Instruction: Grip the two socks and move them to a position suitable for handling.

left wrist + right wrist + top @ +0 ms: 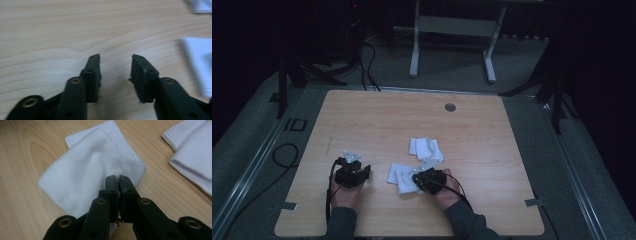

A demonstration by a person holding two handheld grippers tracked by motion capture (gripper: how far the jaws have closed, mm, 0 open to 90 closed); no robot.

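Two white socks lie on the wooden table (362, 115). The near sock (399, 177) (85, 170) is folded over, and my right gripper (418, 179) (118, 178) is shut on its near edge, lifting the fabric into a small peak. The far sock (426, 149) (192, 152) lies folded just beyond it, untouched. My left gripper (357, 167) (115, 56) hovers low over bare wood to the left of the socks, jaws apart with nothing between them. An edge of the near sock (200, 62) shows blurred at the right of the left gripper view.
A round grommet (450, 107) is set in the table near its far edge. Beyond the table stand a white desk frame (452, 30) and dark tripod legs (307, 70). Cables (287, 155) run on the floor at left.
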